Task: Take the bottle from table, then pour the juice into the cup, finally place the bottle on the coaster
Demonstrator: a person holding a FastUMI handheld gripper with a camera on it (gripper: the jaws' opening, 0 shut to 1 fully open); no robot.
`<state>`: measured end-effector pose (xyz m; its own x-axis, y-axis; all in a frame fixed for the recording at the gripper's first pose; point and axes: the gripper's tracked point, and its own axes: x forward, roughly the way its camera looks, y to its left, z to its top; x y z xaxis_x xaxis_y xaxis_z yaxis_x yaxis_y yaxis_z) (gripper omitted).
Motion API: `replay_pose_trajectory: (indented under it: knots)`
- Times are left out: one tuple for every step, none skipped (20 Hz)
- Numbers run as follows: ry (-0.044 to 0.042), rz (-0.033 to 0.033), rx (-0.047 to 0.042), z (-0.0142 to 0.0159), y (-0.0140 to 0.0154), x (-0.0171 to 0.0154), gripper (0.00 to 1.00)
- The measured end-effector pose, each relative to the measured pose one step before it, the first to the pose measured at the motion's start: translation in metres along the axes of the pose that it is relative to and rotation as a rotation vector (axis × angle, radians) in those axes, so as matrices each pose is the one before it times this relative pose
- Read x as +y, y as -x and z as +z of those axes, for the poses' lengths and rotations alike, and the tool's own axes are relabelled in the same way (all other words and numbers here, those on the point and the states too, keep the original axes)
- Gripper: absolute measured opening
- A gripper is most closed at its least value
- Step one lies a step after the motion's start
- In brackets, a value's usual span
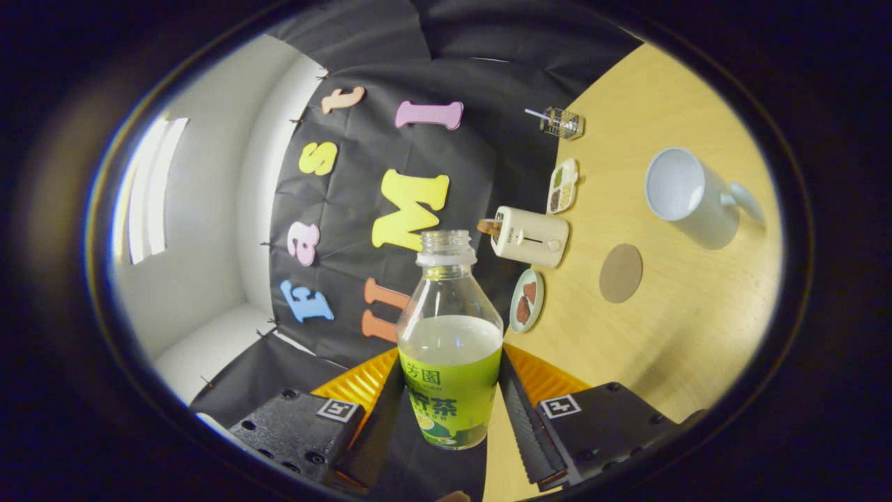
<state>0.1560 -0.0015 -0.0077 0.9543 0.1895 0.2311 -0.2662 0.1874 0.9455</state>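
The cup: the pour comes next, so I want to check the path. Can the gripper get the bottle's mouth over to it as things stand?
Probably yes. The gripper is shut on the uncapped bottle, and bare table lies between it and the cup. The coaster lies flat; the toaster stands off to the side.

A black cloth wall [446,63] is hanging behind a light wooden table [697,335]. Beside the cloth, a white wall [209,230] is curving, and a bright window [150,188] in it is letting light in. The light is reflecting softly on the wood, and the cloth is showing folds
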Motion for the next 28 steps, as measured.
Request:
replay_pose_trajectory:
  knots:
    - [-0.03825,0.01548,-0.00698,0.00284,0.00069,-0.00093,0.80]
    - [-0.02823,0.00551,0.00244,0.00083,-0.00027,-0.00256,0.79]
    - [-0.03069,-0.00062,-0.00329,0.00061,0.00273,-0.00425,0.79]
    - [-0.02269,0.00364,-0.00183,0.00164,0.00050,-0.00291,0.80]
    - [-0.03121,0.00838,-0.00930,0.00172,0.00195,-0.00078,0.80]
    - [-0.02164,0.00693,0.00101,0.00061,0.00190,-0.00065,0.79]
    - [-0.01847,0.00487,-0.00333,0.00227,0.00105,-0.00100,0.79]
    - [-0.01381,0.00182,0.00128,0.00173,0.00080,-0.00092,0.79]
    - [-0.01482,-0.00069,0.00213,0.00129,0.00035,-0.00093,0.79]
    - [-0.01747,0.00306,0.00215,0.00126,0.00152,-0.00035,0.79]
    - [-0.01911,0.00756,-0.00437,0.00082,0.00010,0.00146,0.80]
    - [-0.01750,0.01624,-0.00787,0.00189,0.00029,0.00151,0.79]
    - [-0.02250,0.01360,-0.00543,0.00314,0.00148,0.00047,0.79]
    - [-0.02036,0.01261,-0.00739,0.00279,0.00074,0.00063,0.79]
    - [-0.01700,0.00516,-0.00983,0.00378,0.00071,0.00035,0.79]
    - [-0.01103,0.00395,-0.00696,0.00307,0.00113,-0.00019,0.79]
    - [-0.00806,0.00317,-0.00308,0.00063,0.00095,0.00160,0.79]
    - [-0.00740,0.00072,-0.00049,0.00190,0.00024,0.00010,0.79]
    - [-0.00729,0.00353,-0.00328,0.00283,-0.00003,0.00205,0.79]
    - [-0.00993,0.00201,-0.00259,0.00339,0.00047,0.00185,0.79]
    - [-0.00847,0.00447,-0.00176,0.00271,0.00044,0.00407,0.79]
    - [-0.00758,0.00460,-0.00214,0.00272,0.00002,0.00173,0.79]
    - [-0.00886,0.00560,-0.00603,0.00382,-0.00180,0.00127,0.79]
    - [-0.01203,0.00404,-0.00856,0.00306,-0.00180,0.00048,0.79]
    - [-0.01415,0.00391,-0.00534,0.00080,-0.00071,0.00136,0.79]
    - [-0.01200,0.00411,-0.00241,0.00228,-0.00087,0.00023,0.79]
    - [-0.00891,0.00999,-0.00393,0.00093,0.00059,0.00272,0.79]
    - [-0.00175,0.00146,0.00273,0.00064,-0.00174,0.00001,0.79]
